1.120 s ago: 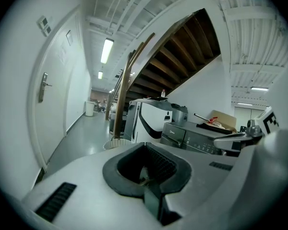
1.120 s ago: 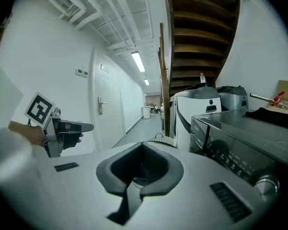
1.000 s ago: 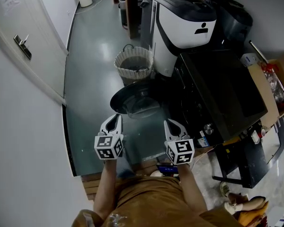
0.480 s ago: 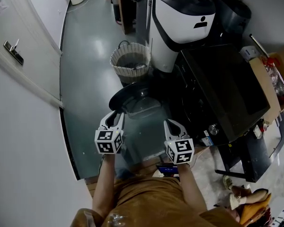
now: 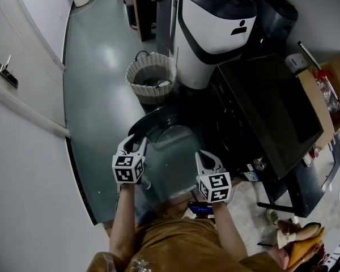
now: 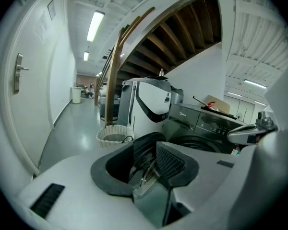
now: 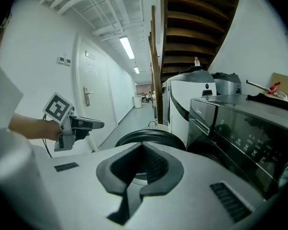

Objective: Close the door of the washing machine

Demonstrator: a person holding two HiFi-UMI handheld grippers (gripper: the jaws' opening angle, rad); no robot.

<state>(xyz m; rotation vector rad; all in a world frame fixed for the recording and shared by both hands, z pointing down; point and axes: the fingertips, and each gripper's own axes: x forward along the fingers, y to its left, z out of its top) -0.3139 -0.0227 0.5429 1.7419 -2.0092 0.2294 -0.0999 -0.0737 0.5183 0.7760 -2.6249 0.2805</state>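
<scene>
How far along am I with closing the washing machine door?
Nothing done yet: the door stands swung open from the washing machine. In hand: the left hand-held gripper, jaws just opening, has the door's rim between them, not clamped. Left: swing it shut.

Caption: one brand name can be read.
The washer (image 6: 201,128) front seems to read "Midea"; print on the door plate (image 6: 51,9) is too small.

Brown top (image 5: 178,239) (white left hand-held gripper (image 5: 137,143), right hand-held gripper (image 5: 207,159))

Grey floor (image 5: 96,67) carries a wicker basket (image 5: 151,77) and washing machine (image 5: 272,112)
</scene>
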